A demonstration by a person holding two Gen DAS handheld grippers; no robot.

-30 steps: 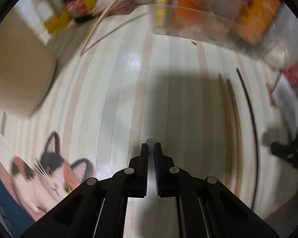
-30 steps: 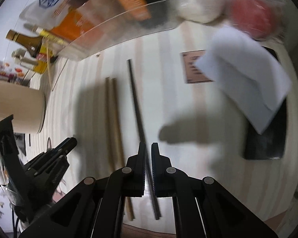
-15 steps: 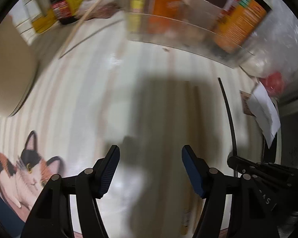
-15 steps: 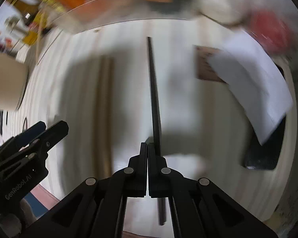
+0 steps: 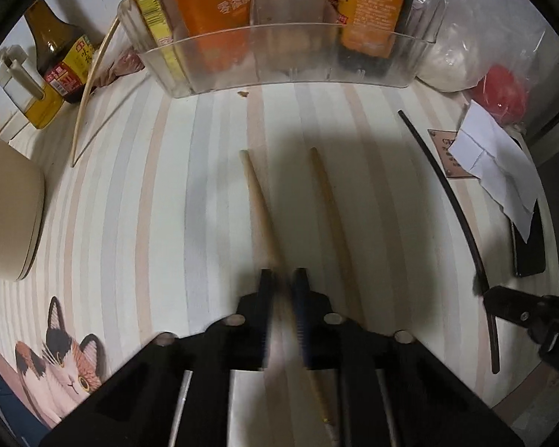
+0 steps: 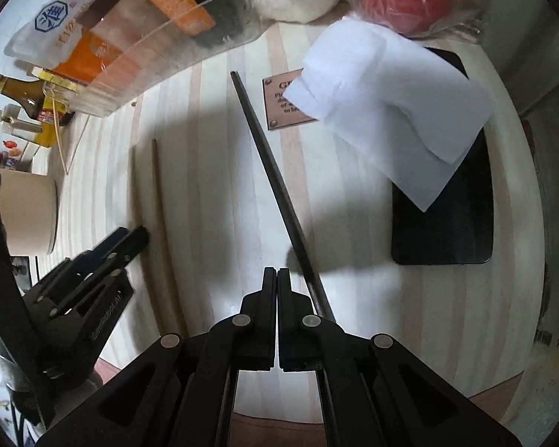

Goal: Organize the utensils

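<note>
Wooden chopsticks: I see two on the striped tabletop [image 5: 130, 186] under my left camera, the left one [image 5: 259, 201] running between my left fingers, the right one [image 5: 328, 205] lying just beside them.
Black chopstick: it [image 6: 275, 182] runs far to near past the right side of my right fingers.
Left gripper [image 5: 282, 279]: I see its fingers closed on the left wooden chopstick, blurred.
Right gripper [image 6: 277, 275]: its fingers are closed pad to pad, with nothing between them.
Far edge: I see a clear organizer [image 5: 279, 56] holding cartons and a brown bottle [image 5: 52, 44] to its left.
Right side: white paper [image 6: 391, 104] lies partly over a black slab [image 6: 451, 223].
Left side: a beige container [image 5: 7, 205].
</note>
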